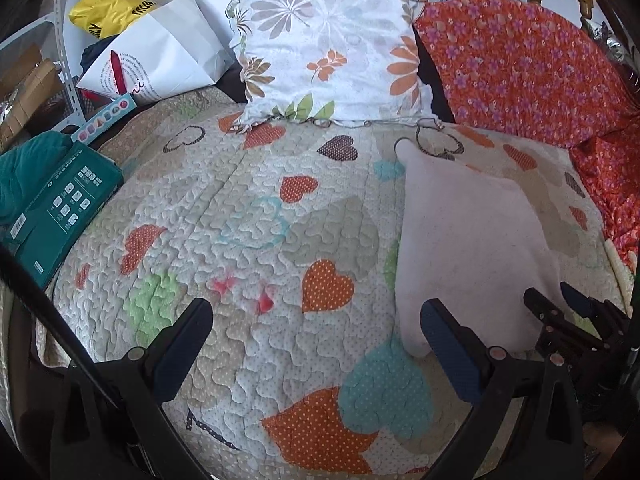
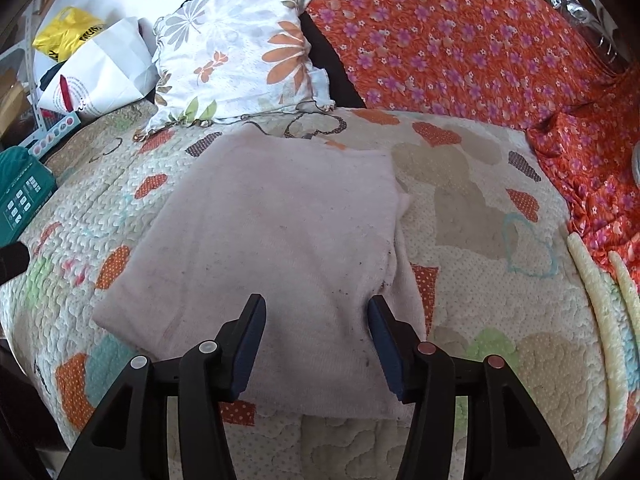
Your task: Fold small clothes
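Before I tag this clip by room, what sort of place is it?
Likely a bedroom: a heart-patterned quilt covers a bed, a floral pillow lies at its head, and a pale pink garment is spread on it.

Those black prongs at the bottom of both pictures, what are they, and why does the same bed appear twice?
The prongs are the fingers of two hand-held grippers, simple pinching tools that a person carries, one in each hand. Each tool has a small wide-angle camera looking along its fingers, so you get two pictures of one scene. One picture comes from the left gripper, the other from the right gripper. Both point down at a heart-patterned quilt where a pale pink garment lies flat, apparently already folded. Behind it sit a floral pillow and an orange flowered cover; a green box lies to the left. Nothing is held: both grippers stand open, the right one just above the garment's near edge.
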`<state>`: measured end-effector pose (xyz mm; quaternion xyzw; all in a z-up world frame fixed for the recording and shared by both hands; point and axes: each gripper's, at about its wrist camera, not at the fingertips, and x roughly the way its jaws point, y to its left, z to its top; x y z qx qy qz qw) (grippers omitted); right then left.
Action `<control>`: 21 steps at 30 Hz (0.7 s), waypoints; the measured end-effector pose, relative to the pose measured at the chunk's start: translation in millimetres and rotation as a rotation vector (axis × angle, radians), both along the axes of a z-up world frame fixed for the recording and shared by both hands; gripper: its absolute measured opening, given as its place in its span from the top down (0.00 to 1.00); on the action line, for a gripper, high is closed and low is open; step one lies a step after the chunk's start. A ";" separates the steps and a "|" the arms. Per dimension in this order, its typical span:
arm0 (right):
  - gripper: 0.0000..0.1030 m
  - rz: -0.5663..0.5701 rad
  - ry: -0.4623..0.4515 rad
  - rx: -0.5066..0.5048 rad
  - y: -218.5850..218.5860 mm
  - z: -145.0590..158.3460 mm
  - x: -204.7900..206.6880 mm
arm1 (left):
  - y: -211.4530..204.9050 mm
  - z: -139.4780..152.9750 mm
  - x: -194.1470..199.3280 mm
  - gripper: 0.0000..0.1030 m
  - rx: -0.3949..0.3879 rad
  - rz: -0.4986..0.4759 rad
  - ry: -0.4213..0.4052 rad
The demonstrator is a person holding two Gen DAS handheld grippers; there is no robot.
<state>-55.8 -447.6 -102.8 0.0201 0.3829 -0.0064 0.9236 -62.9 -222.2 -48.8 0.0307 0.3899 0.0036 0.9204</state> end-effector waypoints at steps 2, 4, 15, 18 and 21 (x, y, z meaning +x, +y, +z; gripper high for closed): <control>0.44 -0.010 0.003 0.010 -3.1 -0.1 0.2 | -1.0 -2.4 0.1 0.00 0.004 -0.001 0.011; 0.44 -0.015 0.004 0.012 -4.5 0.0 0.6 | -2.5 -4.2 -0.6 0.00 0.014 -0.001 0.016; 0.41 0.010 0.015 -0.016 4.6 -3.9 0.8 | -11.0 -23.8 -1.6 0.00 0.073 -0.002 0.075; 0.40 0.010 0.019 -0.017 4.8 -4.6 1.1 | -12.4 -28.3 -1.3 0.00 0.077 -0.008 0.091; 0.40 0.011 0.020 -0.020 4.8 -4.6 1.2 | -13.6 -30.9 -0.6 0.00 0.078 -0.010 0.101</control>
